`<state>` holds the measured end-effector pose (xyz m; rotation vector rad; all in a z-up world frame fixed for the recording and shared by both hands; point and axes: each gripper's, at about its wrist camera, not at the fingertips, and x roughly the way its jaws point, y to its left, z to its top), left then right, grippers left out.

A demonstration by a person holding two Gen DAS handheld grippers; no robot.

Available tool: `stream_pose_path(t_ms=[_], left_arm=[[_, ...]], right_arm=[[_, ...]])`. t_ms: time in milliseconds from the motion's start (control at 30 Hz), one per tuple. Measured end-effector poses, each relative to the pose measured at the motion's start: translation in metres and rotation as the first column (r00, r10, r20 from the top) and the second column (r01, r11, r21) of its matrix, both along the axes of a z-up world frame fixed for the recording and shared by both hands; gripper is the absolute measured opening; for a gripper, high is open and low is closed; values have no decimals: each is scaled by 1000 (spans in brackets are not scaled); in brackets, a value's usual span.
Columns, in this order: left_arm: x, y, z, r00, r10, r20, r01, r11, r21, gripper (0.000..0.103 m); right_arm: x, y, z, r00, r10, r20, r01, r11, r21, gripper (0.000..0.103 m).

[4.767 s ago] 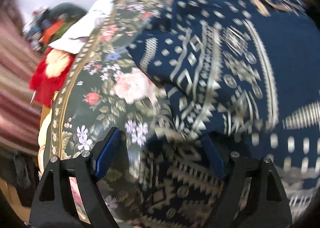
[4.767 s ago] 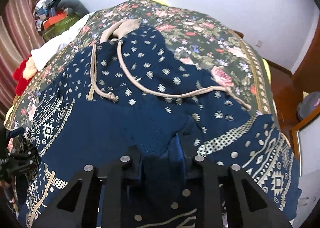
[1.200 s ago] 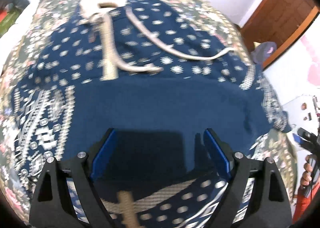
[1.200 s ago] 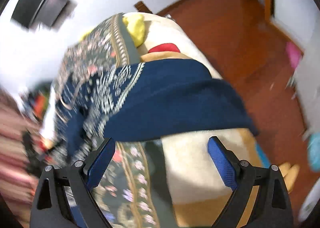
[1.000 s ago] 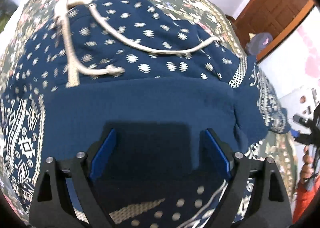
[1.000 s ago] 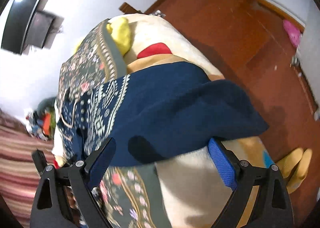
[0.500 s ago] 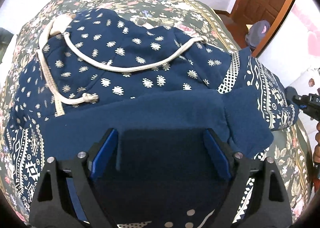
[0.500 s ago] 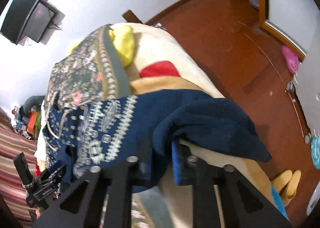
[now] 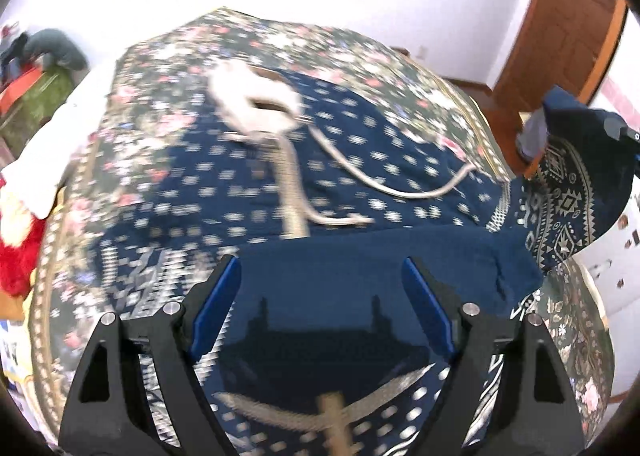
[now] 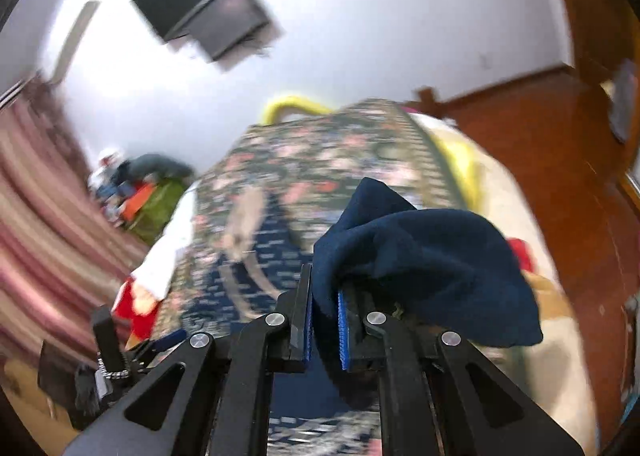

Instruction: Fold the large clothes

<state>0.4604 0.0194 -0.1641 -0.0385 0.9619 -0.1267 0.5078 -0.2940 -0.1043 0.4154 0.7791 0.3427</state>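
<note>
Since a second ago our right gripper (image 10: 325, 320) has clamped the robe (image 9: 360, 184) corner and lifted it at three o'clock; left gripper (image 9: 320, 308) gapes empty over the bed (image 9: 160, 68); folding barely begun.

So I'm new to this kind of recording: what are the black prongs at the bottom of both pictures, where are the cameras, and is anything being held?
There is no robot here. A person carries a hand-held two-finger gripper in each hand, and a wide-angle camera on each one looks forward along its fingers. Those are the black prongs with blue pads.

One picture is from the left gripper. Its fingers stand wide apart over a navy patterned garment with a pale drawstring, spread on a bed with a floral cover. I can't see the pads pressing on anything.

The other picture is from the right gripper. Its fingers are closed on a plain navy end of that same garment, lifted off the bed. The left view shows that raised end at its right edge.

Both pictures are motion-blurred.
</note>
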Motion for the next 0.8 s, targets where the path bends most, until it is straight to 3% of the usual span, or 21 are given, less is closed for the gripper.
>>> stream_pose_path(t_ms=[167,367,567,800], left_arm=[[-25,55,10,997,78,12,-77,997,-16,83],[-56,110,-5,990,138,-40,-139,990,-27,83],[-55,121,-29,982,144,-123,-152,986,-65,83],[-11,58,-44,987,33,-158,-59,985,-161,83]], right_arm=[[8,101,-7,985,169,-27,-169,985,-14,8],[6,192,-80,942,266,-203,-287,955,-81,8],[3,201,-167,869,274,-413,-370,913,-173,8],[-2,184,-166,842,351,-410,-435,891,-130,8]])
